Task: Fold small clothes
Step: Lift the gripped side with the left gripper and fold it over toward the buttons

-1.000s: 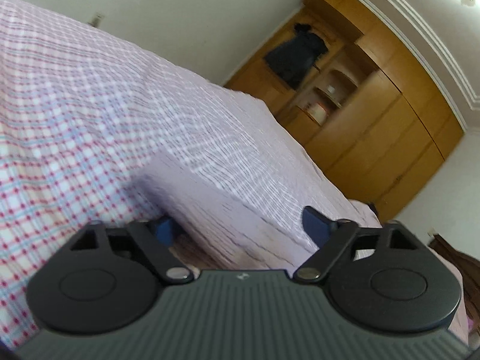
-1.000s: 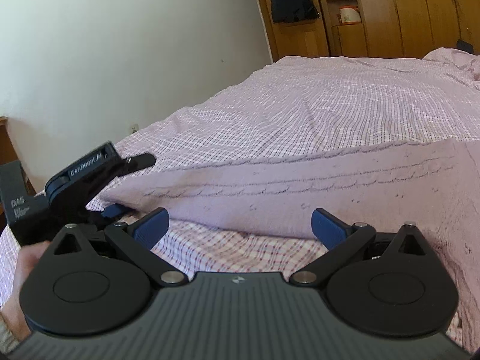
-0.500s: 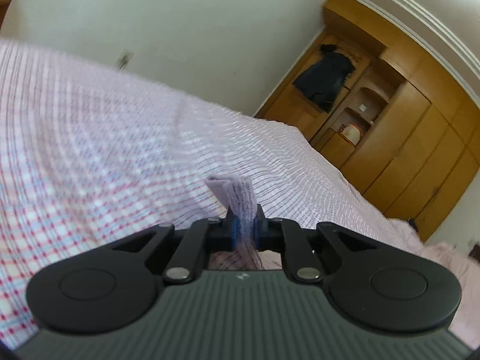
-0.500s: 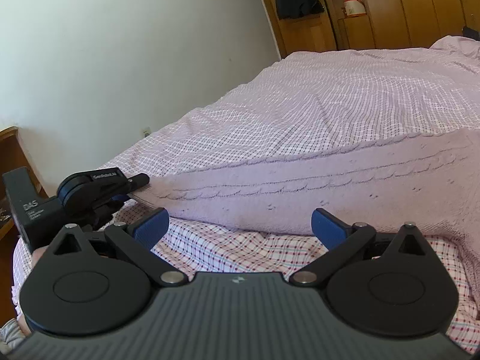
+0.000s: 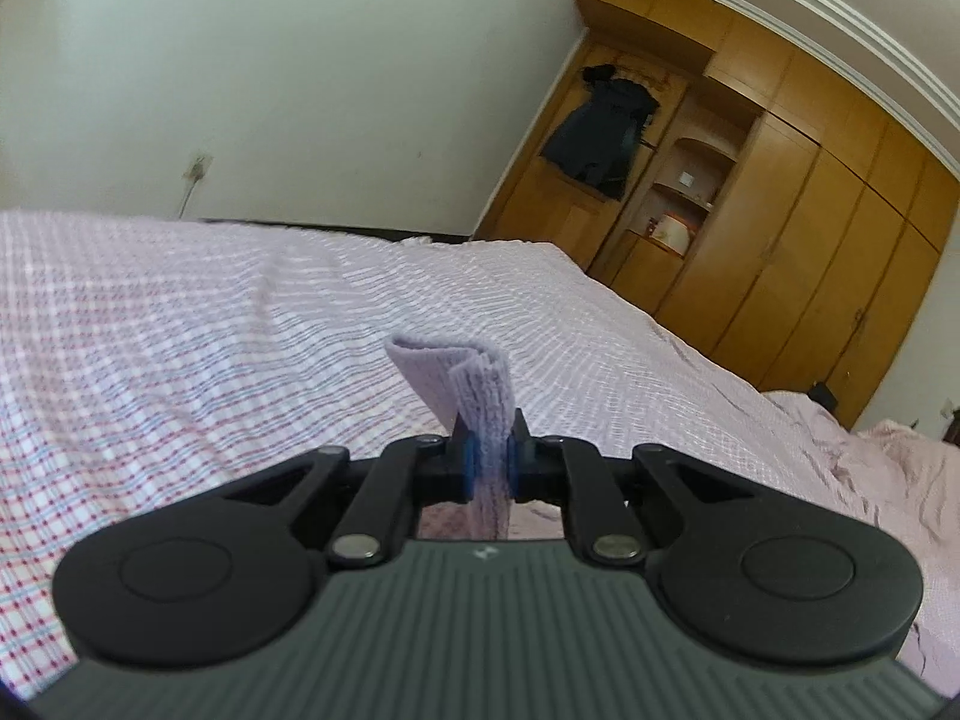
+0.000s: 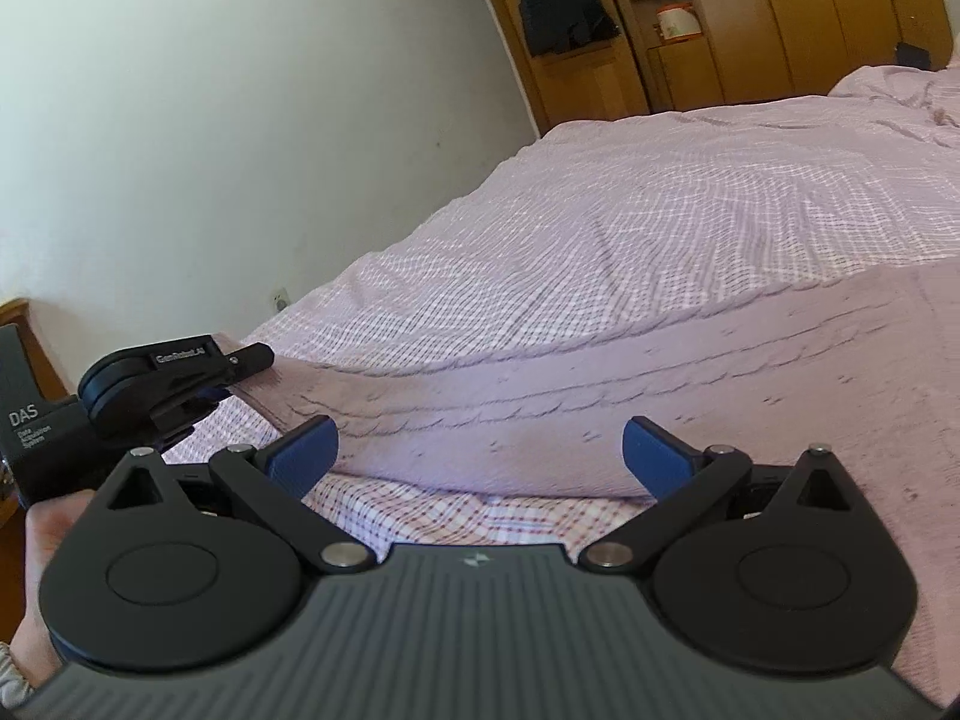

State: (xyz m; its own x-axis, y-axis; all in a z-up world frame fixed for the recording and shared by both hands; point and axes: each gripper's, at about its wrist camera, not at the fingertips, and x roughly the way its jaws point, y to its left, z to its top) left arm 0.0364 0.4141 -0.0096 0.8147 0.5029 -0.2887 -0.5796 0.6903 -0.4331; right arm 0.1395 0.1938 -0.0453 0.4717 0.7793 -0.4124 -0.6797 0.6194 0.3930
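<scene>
Leftmost in the right wrist view, the left gripper (image 6: 240,369) sits at mid-left of the frame, fingers pinched on a corner of the lilac knitted garment (image 6: 600,396). From there the garment stretches rightward across the checked bedspread (image 6: 630,228) to the right edge. Lower centre, the right gripper (image 6: 477,450) hangs with blue pads (image 6: 300,450) spread wide, just short of the garment's near edge. Upper right, a wooden wardrobe (image 6: 810,12).

The knitted garment (image 6: 600,396) runs off frame at three o'clock; the left gripper (image 6: 240,369) hides its corner.
</scene>
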